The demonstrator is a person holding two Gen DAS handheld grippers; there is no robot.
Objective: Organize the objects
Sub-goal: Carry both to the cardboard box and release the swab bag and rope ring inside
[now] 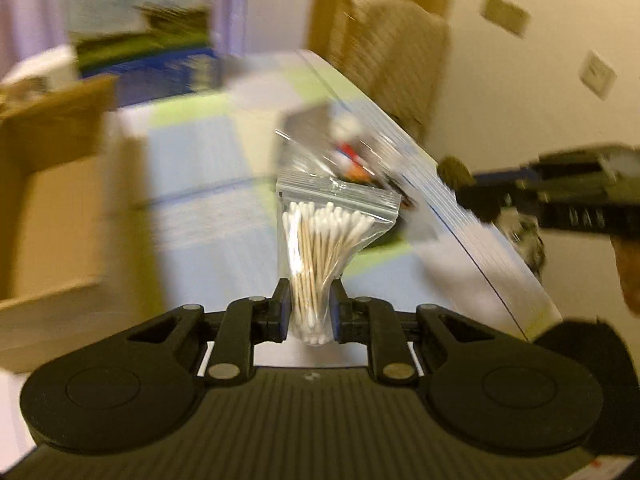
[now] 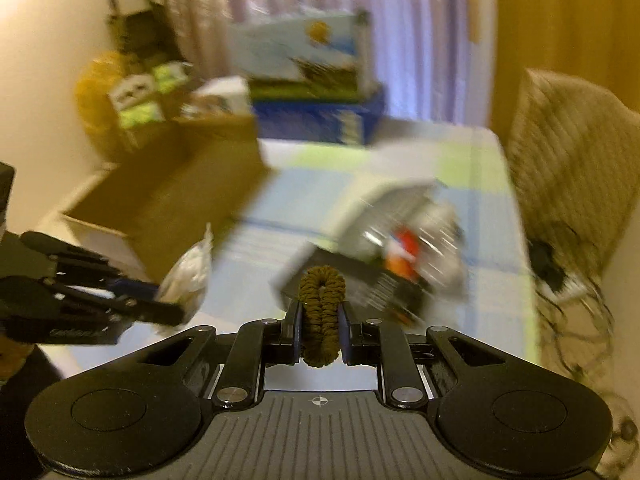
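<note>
Your left gripper (image 1: 307, 312) has its fingers clamped low on the small clear zip bag of cotton swabs (image 1: 326, 248), lifted clear of the table (image 1: 200, 184). Your right gripper (image 2: 322, 330) pinches the brown fabric hair tie (image 2: 322, 312) likewise, probably bound for the grey tray of blurred items (image 2: 384, 248).

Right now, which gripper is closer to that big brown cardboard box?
Left. The left gripper, holding the cotton swab bag, is beside the cardboard box; the right gripper is farther off, toward the table's middle.
</note>
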